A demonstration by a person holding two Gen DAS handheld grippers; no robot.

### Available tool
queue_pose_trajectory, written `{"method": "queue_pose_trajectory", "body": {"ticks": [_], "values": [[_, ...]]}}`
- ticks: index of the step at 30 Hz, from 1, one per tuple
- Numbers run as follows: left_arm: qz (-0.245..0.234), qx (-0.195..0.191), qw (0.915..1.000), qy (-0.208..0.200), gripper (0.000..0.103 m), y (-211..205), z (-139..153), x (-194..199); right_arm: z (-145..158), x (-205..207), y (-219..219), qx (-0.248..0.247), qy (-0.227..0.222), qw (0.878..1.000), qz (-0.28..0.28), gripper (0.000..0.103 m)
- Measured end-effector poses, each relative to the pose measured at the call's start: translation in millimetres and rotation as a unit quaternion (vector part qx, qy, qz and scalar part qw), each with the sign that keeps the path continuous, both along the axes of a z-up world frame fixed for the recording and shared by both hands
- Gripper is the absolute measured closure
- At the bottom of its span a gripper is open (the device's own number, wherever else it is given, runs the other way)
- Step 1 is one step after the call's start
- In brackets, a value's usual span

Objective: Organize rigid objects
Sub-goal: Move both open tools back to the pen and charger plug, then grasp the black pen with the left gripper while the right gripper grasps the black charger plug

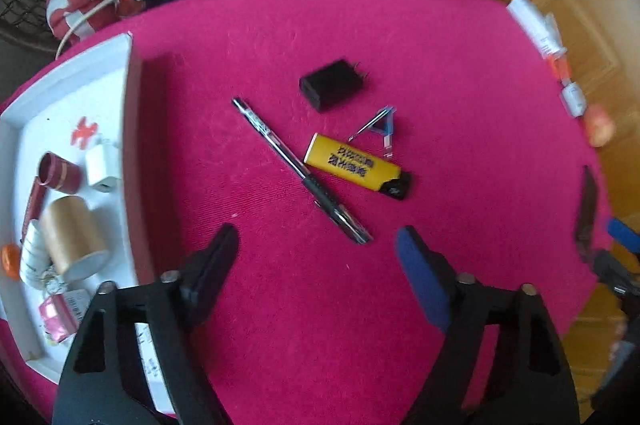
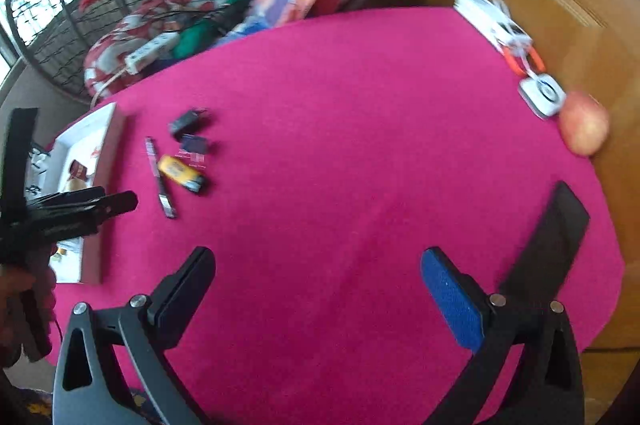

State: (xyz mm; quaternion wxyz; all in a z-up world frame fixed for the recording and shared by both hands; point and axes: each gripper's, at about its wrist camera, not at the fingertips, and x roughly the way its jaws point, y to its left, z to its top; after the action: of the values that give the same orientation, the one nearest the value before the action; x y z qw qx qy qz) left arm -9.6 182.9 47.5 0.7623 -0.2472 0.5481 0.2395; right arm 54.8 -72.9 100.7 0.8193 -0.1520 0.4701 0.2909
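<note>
On the pink tablecloth point(image 1: 460, 73) lie a black pen point(image 1: 300, 171), a yellow lighter point(image 1: 354, 163), a black charger plug point(image 1: 334, 84) and a small blue binder clip point(image 1: 382, 123). My left gripper point(image 1: 318, 241) is open and empty, hovering just short of the pen's near end. My right gripper point(image 2: 318, 261) is open and empty over bare cloth, far right of these items. The right wrist view shows the pen point(image 2: 160, 179), lighter point(image 2: 180, 171), plug point(image 2: 186, 121) and the left gripper point(image 2: 120, 203).
A white tray point(image 1: 130, 129) at the left holds a gold tube point(image 1: 72, 239), a maroon tube point(image 1: 58, 172), a white charger point(image 1: 102, 165) and small items. At the right table edge are a white box point(image 2: 486, 15), orange pliers point(image 2: 520, 59), a white device point(image 2: 542, 95) and an apple point(image 2: 584, 123).
</note>
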Motion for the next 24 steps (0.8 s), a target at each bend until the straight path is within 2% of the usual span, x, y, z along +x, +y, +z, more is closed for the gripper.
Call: {"method": "queue_pose_trajectory", "body": {"ticks": [4, 7, 10, 14, 16, 17, 18, 19, 20, 24], "values": [[0.023, 0.011, 0.9993, 0.029, 0.025, 4.7, -24.4, 12.9, -1.0, 16.5, -23.2, -0.005, 0.003, 1.0, -0.017, 0.0], [0.034, 0.019, 0.9986, 0.036, 0.025, 8.7, -32.4, 18.6, -5.3, 25.3, -26.1, -0.013, 0.008, 1.0, -0.012, 0.0], [0.045, 0.027, 0.9983, 0.025, 0.025, 15.0, -36.0, 21.4, -9.1, 31.6, -14.6, -0.019, 0.011, 1.0, 0.014, 0.0], [0.032, 0.046, 0.9983, 0.017, 0.025, 19.9, -36.0, 26.2, -7.9, 33.9, 19.4, -0.02, 0.007, 0.998, 0.063, 0.0], [0.027, 0.051, 0.9982, 0.013, 0.036, 19.8, -34.2, 26.2, -5.4, 36.2, 43.4, -0.017, 0.004, 0.996, 0.092, 0.0], [0.026, 0.054, 0.9982, 0.007, 0.053, 20.4, -31.1, 23.3, -3.7, 37.1, 57.9, -0.015, -0.001, 0.994, 0.108, 0.0], [0.028, 0.05, 0.9983, 0.005, 0.066, 21.1, -29.7, 20.2, -1.9, 38.0, 70.5, -0.013, -0.005, 0.992, 0.122, 0.0], [0.031, 0.045, 0.9985, 0.002, 0.071, 22.3, -29.2, 18.0, 0.0, 39.2, 85.8, -0.012, -0.011, 0.99, 0.138, 0.0], [0.037, 0.037, 0.9986, -0.003, 0.081, 25.1, -28.6, 12.2, 0.6, 38.9, 102.2, -0.012, -0.017, 0.988, 0.156, 0.0], [0.071, 0.001, 0.9973, -0.021, 0.092, 33.5, -27.8, -10.5, -10.2, 38.4, 168.8, -0.036, -0.026, 0.976, 0.215, 0.0]]}}
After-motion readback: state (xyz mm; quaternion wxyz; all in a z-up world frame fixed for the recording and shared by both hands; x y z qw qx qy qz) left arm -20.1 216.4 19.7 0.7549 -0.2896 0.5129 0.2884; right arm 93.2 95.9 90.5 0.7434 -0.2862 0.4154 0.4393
